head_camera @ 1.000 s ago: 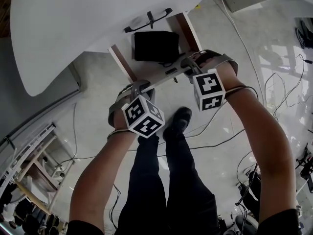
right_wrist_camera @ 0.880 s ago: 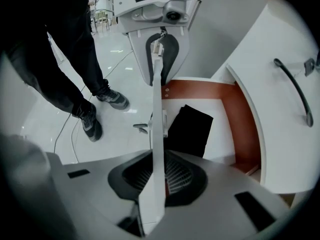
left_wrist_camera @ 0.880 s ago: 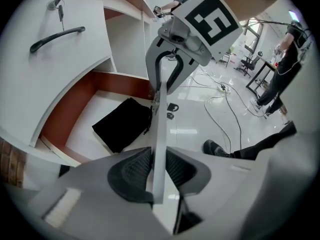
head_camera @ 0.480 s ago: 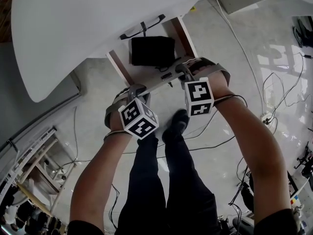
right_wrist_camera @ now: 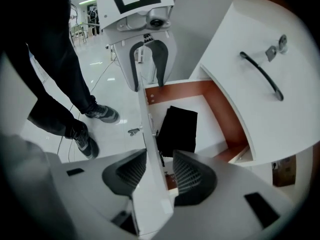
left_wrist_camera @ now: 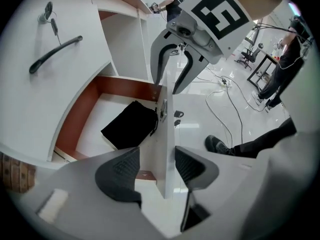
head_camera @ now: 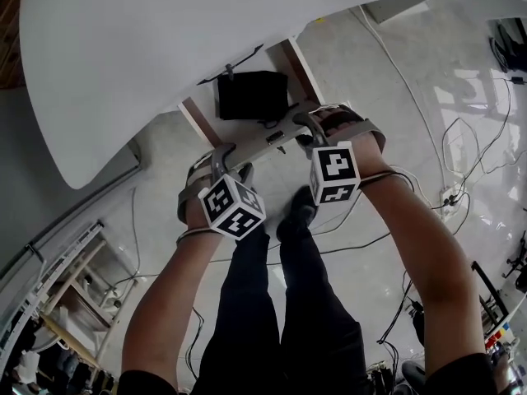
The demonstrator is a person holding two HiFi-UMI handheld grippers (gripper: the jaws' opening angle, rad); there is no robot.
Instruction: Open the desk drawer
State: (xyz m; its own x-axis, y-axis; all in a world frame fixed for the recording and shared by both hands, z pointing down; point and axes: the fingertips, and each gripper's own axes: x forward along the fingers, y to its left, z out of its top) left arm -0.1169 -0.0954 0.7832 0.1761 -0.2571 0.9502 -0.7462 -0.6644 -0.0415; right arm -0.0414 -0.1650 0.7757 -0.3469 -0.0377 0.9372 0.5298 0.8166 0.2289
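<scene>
A person stands at a white desk (head_camera: 165, 39), seen from above, with a two-jaw gripper in each hand. Both grippers point steeply down at the desk drawer (left_wrist_camera: 87, 109), which stands open, out from under the near edge of the desk top. The drawer has reddish-brown side walls and a white floor.

The left gripper (left_wrist_camera: 156, 166) straddles the top edge of the drawer's white front panel (right_wrist_camera: 150, 149), near the panel's left end. Its jaws are opening. The panel stands between the two dark ribbed pads (left_wrist_camera: 120, 171), and neither pad presses on it, so the claw is released.

The right gripper (right_wrist_camera: 159, 171) straddles the same panel near its right end. Its jaws are opening too, with the panel between them and the pads clear of it, so it is also released. Each gripper carries a cube with black and white square markers (head_camera: 232, 206).

Inside the drawer, a flat black item (left_wrist_camera: 129, 125) lies on the white floor, just beyond the front panel. Above the drawer is a curved white panel with a black bar handle (left_wrist_camera: 55, 54) and a small metal key (left_wrist_camera: 47, 11) beside it.

On the near side of the drawer are the person's legs in black trousers (head_camera: 272, 303) and dark shoes (head_camera: 305, 200) on a glossy pale floor. Cables (head_camera: 428, 97) trail across the floor to the right.
</scene>
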